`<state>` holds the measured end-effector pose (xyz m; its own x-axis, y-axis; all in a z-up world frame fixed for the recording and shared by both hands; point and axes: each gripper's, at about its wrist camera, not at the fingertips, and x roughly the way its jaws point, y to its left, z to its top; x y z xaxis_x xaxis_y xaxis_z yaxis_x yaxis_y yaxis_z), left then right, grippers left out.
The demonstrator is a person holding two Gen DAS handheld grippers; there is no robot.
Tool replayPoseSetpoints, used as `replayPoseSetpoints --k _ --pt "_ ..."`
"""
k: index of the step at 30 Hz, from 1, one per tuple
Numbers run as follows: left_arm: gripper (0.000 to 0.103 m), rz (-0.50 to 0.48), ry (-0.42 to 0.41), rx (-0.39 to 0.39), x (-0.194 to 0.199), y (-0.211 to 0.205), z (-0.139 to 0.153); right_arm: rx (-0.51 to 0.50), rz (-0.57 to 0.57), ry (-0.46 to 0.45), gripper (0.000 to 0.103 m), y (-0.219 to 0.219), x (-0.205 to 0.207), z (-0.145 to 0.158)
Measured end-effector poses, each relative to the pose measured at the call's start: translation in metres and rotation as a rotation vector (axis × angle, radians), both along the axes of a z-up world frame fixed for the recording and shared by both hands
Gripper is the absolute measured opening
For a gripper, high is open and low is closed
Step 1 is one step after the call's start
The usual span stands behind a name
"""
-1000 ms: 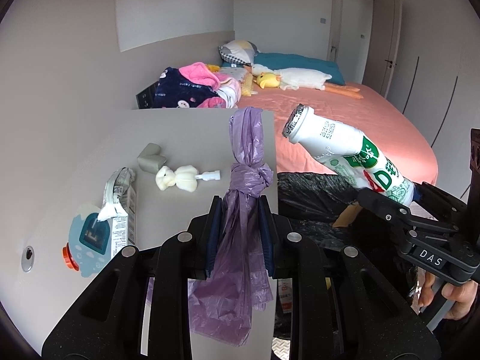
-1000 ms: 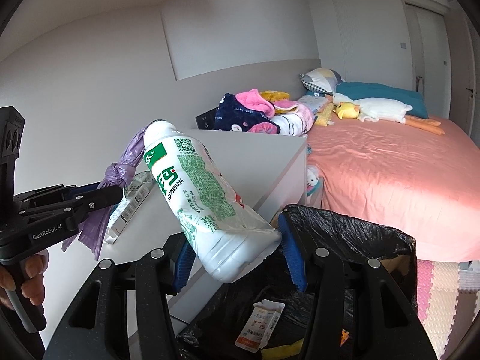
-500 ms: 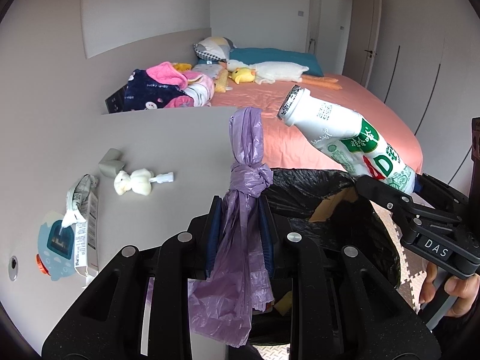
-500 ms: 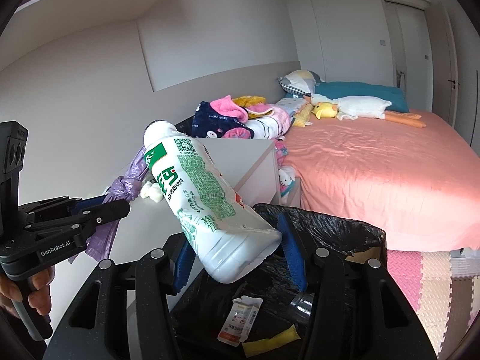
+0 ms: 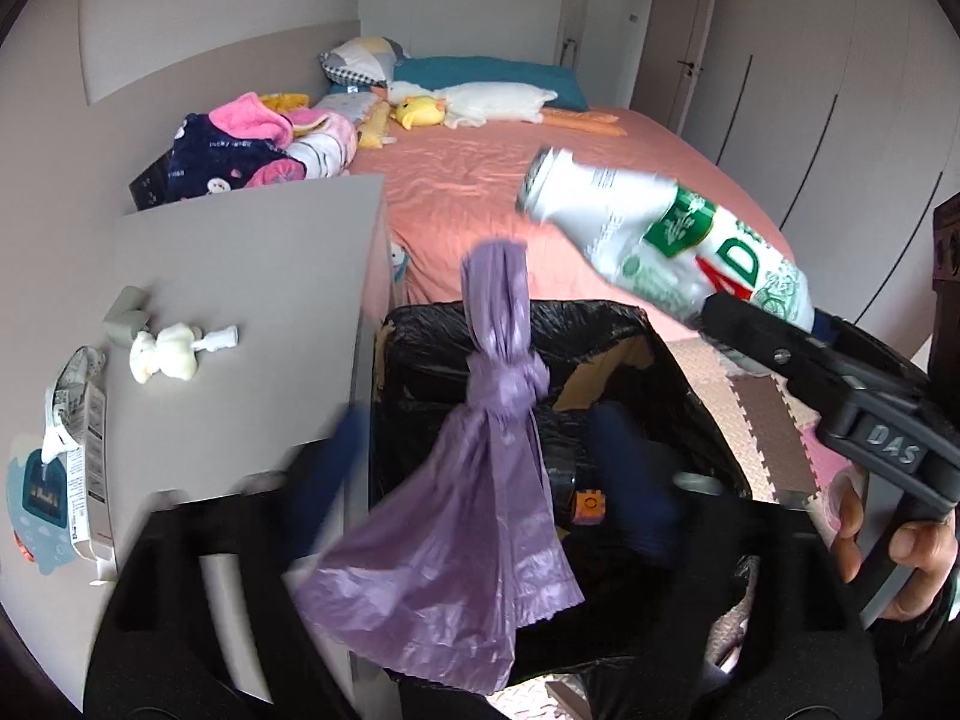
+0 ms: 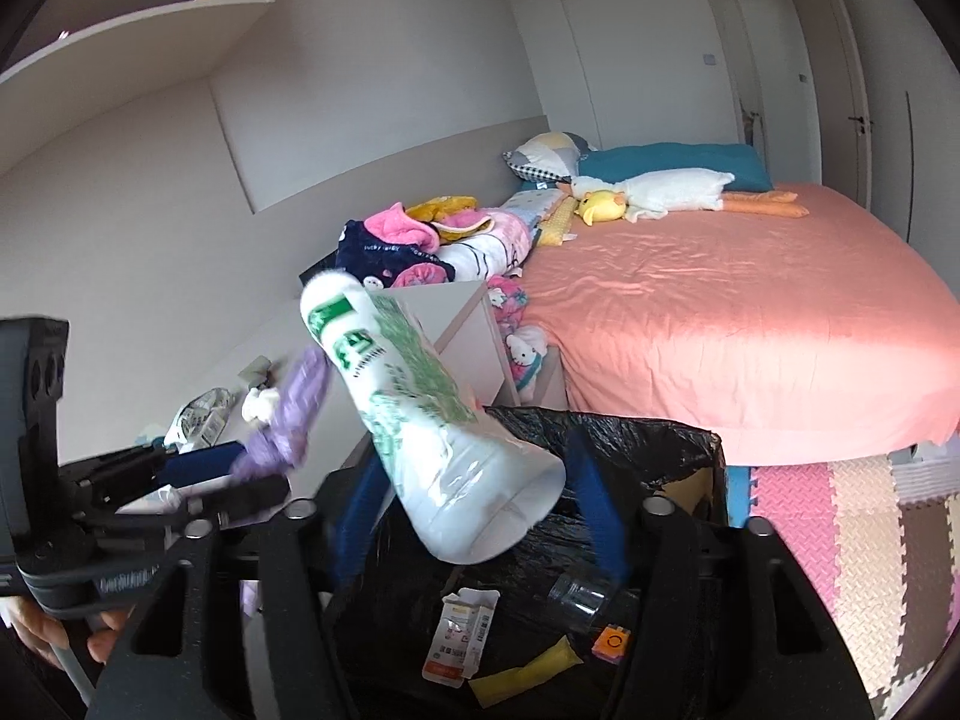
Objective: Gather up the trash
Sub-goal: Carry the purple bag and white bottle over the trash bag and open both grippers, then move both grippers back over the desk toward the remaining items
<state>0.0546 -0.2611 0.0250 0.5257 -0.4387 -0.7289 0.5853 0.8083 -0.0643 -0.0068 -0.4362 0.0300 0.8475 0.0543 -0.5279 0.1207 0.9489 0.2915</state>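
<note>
Item: our left gripper (image 5: 480, 474) and right gripper (image 6: 474, 504), jaws just spread, both releasing over the black-lined bin (image 5: 600, 324). Knotted purple plastic bag (image 5: 480, 480) and white green-labelled bottle (image 6: 432, 432) loose; risk: the bottle, tilted near the bin's rim, may bounce out.

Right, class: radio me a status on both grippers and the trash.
Left gripper jaws just opening, purple bag loose between them. Right gripper just opening, bottle slipping free. Both over the bin. Nothing in the way.
</note>
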Motion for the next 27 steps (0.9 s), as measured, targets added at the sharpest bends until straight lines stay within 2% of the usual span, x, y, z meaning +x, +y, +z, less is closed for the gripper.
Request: replayPoseSetpoints --k 1,4,11,22,27 --pt "0.097 -0.004 -0.018 0.006 -0.002 -0.002 -0.002 0.009 -0.029 -0.012 0.09 -0.005 -0.003 0.001" --pt "0.097 -0.023 -0.025 0.025 -0.004 -0.007 -0.006 0.003 -0.057 -0.024 0.09 -0.011 -0.006 0.003" --pt "0.097 -0.052 -0.018 -0.009 -0.007 -0.004 -0.005 -0.004 -0.058 -0.031 0.09 -0.008 -0.006 0.004" --pt "0.097 -0.012 -0.015 -0.006 -0.005 0.014 -0.006 -0.018 -0.025 -0.018 0.09 0.006 0.0 0.002" --pt "0.097 0.026 -0.017 -0.001 0.0 0.029 -0.004 -0.024 0.008 -0.014 0.094 0.021 0.007 0.0"
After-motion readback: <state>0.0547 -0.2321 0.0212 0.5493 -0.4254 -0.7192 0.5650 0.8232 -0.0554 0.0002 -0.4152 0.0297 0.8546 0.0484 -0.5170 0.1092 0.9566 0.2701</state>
